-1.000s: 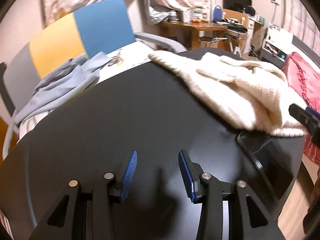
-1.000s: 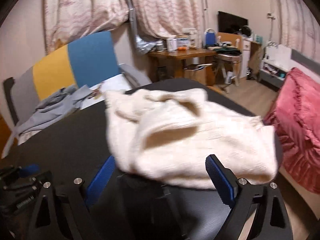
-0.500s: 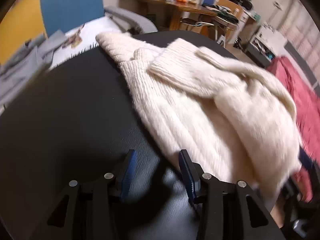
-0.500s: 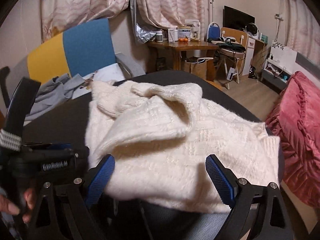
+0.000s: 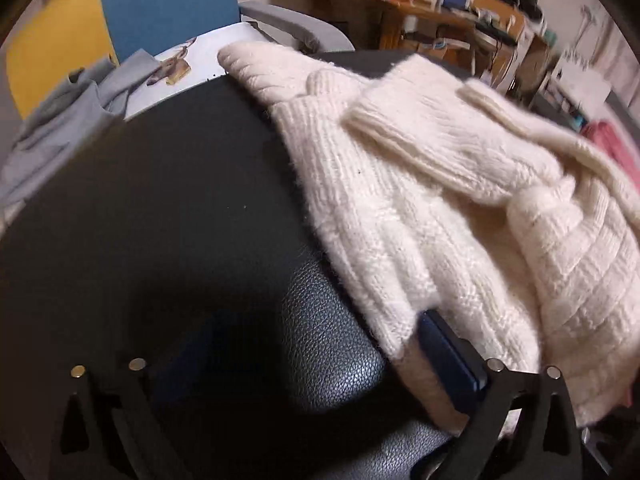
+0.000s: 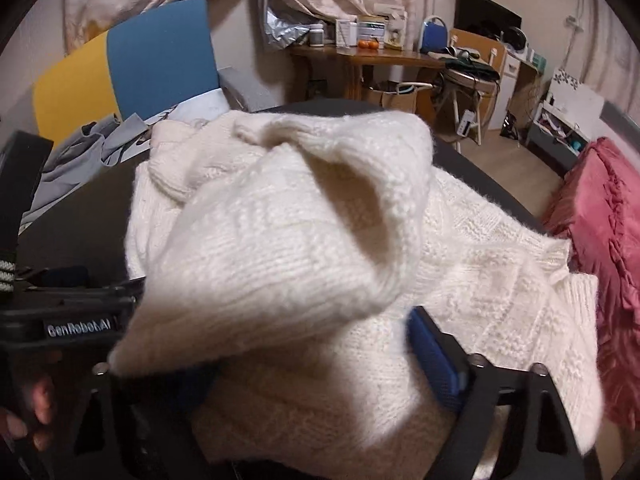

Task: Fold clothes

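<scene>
Cream sweater (image 5: 460, 216) bunched on black table (image 5: 160, 208), 1–3 o'clock from left gripper (image 5: 312, 364). Left jaws wide open, right pad under hem. Right gripper (image 6: 320, 364) jaws open astride sweater fold. Step: reaching for grasp. Next: close on hem, spread flat.

The round black desk (image 5: 160, 208) offers bare surface on its left half. The bulky cream knitted sweater (image 5: 440, 208) covers the right half. A crumpled grey garment (image 5: 60, 128) borders the far-left rim.
</scene>
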`<state>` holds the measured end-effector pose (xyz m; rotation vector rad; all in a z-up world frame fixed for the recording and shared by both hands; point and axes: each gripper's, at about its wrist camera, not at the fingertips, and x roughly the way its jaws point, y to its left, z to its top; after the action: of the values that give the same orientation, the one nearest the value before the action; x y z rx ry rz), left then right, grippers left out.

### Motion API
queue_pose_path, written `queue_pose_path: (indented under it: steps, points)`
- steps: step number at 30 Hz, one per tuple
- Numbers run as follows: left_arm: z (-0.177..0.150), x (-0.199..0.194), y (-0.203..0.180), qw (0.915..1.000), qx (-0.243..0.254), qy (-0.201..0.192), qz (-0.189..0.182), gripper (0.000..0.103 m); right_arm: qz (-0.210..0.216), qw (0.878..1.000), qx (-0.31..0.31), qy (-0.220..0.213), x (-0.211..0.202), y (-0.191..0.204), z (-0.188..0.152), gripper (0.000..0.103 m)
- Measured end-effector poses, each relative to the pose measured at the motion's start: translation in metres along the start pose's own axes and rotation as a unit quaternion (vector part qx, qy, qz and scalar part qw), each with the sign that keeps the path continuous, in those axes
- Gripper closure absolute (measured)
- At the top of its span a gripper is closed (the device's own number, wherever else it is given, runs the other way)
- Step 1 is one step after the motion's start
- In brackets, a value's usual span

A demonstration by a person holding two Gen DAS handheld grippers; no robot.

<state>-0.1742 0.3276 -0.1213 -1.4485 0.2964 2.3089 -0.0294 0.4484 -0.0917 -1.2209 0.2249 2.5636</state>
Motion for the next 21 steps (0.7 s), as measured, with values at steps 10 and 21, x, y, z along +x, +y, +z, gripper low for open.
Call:
queue_pose_path:
  steps: [10, 21]
  points:
    - [0.001, -0.003, -0.01, 0.9996, 0.011, -0.026, 0.0, 0.001, 0.016, 1.0, -0.003, 0.003, 0.002, -0.003, 0.002, 0.026]
    - [-0.011, -0.028, -0.031, 0.9864, 0.139, -0.072, -0.051, 0.096, 0.062, 0.996, 0.054, -0.017, -0.005, -0.017, 0.022, 0.076]
